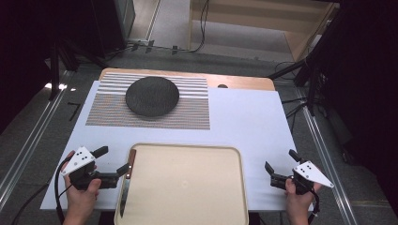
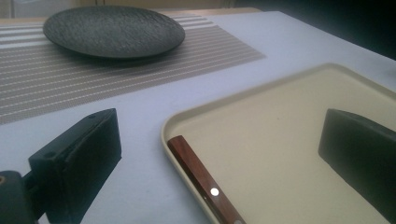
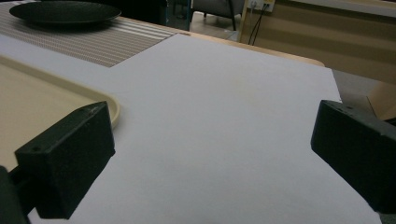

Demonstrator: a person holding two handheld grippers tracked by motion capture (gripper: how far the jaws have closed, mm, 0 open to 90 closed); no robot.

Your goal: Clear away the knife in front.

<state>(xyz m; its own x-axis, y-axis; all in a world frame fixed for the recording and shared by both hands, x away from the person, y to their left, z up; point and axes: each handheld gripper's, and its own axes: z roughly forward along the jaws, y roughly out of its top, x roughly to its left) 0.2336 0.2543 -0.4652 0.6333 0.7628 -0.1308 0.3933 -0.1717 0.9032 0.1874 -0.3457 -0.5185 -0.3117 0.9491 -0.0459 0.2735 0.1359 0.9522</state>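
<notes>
A knife [image 1: 126,183] with a reddish wooden handle [image 2: 201,179] lies along the left rim of a beige tray [image 1: 187,149], its blade pointing toward the table's front edge. My left gripper [image 1: 113,160] stands open at the tray's front left corner. In the left gripper view its jaws [image 2: 219,135] straddle the handle without touching it, one over the white table cover, the other over the tray [image 2: 233,95]. My right gripper [image 1: 280,161] is open to the right of the tray, over bare white cover, with nothing between its jaws [image 3: 212,135].
A dark round plate [image 1: 152,96] rests on a striped placemat [image 1: 187,112] at the back left. The white cover [image 1: 248,122] spreads across the table between placemat and tray. Cables and dark stands surround the table on the floor.
</notes>
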